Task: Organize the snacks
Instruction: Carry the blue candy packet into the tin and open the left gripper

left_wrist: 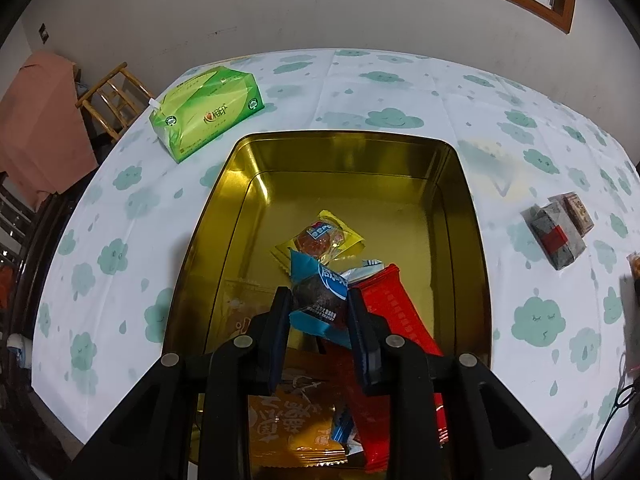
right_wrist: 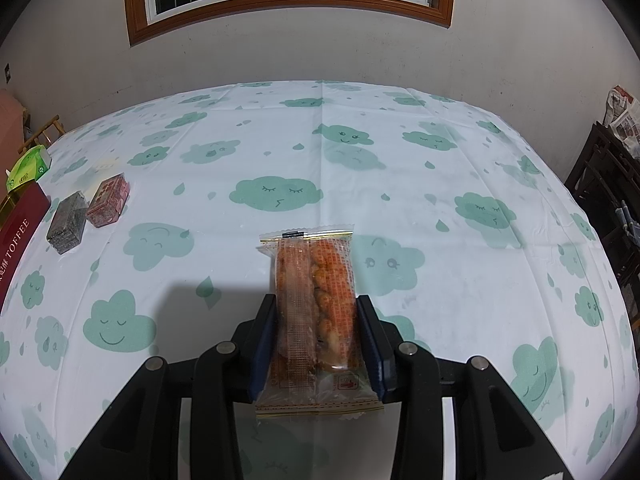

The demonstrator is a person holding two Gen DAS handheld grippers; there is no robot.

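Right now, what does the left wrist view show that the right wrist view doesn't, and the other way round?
Only the left wrist view shows the gold tin's inside, holding a yellow-wrapped snack and a red packet, and the left tool shut on a blue-wrapped cake. Only the right wrist view shows the right tool gripping a clear twist-snack pack. Both show the green tissue pack and the two small wrapped blocks.

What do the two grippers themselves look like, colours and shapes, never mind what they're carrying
Both look alike. The left gripper and right gripper each have a matte black angular frame with triangular cut-outs and four round silver pivot pins in a row. Their fingers are flat, upright black plates with dark blue inner pads. No cables, sleeves or printed markings are visible on either.
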